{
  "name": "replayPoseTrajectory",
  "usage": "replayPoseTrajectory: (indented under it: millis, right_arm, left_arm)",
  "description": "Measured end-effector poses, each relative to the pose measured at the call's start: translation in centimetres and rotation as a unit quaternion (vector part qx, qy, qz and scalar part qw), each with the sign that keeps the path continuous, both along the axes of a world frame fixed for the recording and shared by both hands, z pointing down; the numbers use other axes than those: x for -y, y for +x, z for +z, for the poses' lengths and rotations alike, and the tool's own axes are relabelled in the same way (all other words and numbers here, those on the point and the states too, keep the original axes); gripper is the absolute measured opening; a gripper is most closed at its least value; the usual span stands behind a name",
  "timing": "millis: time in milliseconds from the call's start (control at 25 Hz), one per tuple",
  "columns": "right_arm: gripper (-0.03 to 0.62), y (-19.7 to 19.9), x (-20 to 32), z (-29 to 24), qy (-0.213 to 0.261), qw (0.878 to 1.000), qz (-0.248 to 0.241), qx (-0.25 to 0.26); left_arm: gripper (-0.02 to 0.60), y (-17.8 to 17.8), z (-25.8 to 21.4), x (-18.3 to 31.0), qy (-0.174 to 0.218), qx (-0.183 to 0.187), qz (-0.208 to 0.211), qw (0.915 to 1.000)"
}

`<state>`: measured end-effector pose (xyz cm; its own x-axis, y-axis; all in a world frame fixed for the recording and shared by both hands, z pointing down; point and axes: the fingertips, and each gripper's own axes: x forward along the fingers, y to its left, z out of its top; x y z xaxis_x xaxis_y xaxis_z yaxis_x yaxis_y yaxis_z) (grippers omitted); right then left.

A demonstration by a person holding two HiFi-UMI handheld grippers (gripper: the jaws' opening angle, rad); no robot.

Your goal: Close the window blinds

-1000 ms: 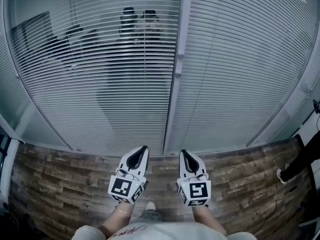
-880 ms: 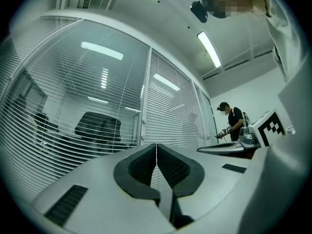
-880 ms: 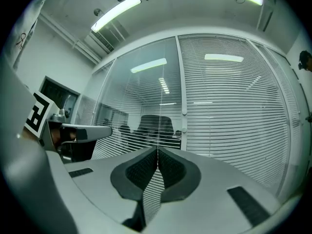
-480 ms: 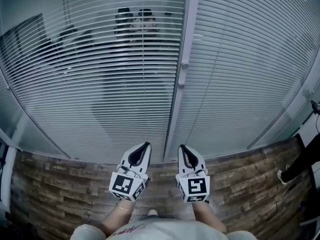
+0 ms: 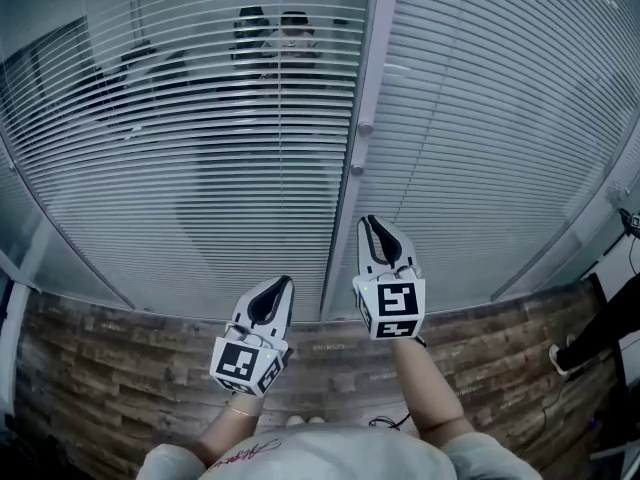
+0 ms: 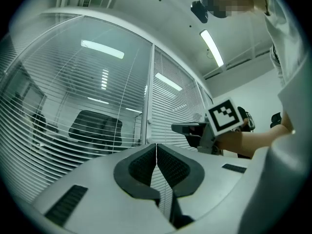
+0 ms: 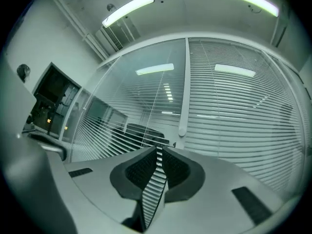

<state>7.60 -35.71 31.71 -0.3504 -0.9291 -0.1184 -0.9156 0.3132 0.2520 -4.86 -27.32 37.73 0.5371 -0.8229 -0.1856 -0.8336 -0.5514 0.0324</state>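
Two closed, empty tools, the left hand-held gripper (image 5: 285,282) and right hand-held gripper (image 5: 371,221), face thin white slatted blinds (image 5: 480,118) at 12 o'clock.

I find two white horizontal-slat blinds hanging side by side. The left blind (image 5: 200,148), filling the upper left of the frame, has its slats tilted open and see-through. The right blind (image 5: 500,138), upper right, looks nearly opaque.
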Motion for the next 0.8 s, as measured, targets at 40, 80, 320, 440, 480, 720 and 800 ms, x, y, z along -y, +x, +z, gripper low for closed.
replayPoseTrajectory:
  millis: [40, 80, 320, 440, 480, 720, 800]
  right_arm:
    - [0.020, 0.2, 1.4, -1.0, 0.006, 1.000, 0.003, 0.001]
    - [0.022, 0.3, 2.9, -1.9, 0.011, 1.000, 0.008, 0.006]
    - [0.115, 1.0, 11.4, -5.5, -0.021, 0.993, 0.017, 0.118]
    - [0.115, 1.8, 14.3, -6.4, -0.033, 0.986, 0.046, 0.155]
    - [0.115, 1.9, 15.0, -6.5, -0.038, 0.984, 0.050, 0.169]
    - [0.124, 1.7, 17.1, -7.3, -0.061, 0.965, 0.061, 0.246]
    - [0.133, 1.7, 17.4, -7.4, -0.062, 0.959, 0.068, 0.267]
  left_arm:
    - [0.018, 0.0, 0.0, 0.0, 0.000, 0.000, -0.001, 1.0000]
    - [0.018, 0.0, 0.0, 0.0, -0.002, 0.000, -0.002, 1.0000]
    - [0.018, -0.6, 0.8, -0.1, -0.006, 0.008, -0.007, 0.9999]
    - [0.018, -1.2, 1.0, -0.4, -0.011, 0.009, -0.013, 0.9998]
    - [0.018, -1.4, 1.1, -0.6, -0.014, 0.009, -0.016, 0.9997]
    - [0.018, -2.4, 1.9, -1.4, -0.021, 0.010, -0.025, 0.9994]
    - [0.018, -2.6, 2.1, -1.5, -0.017, 0.012, -0.023, 0.9995]
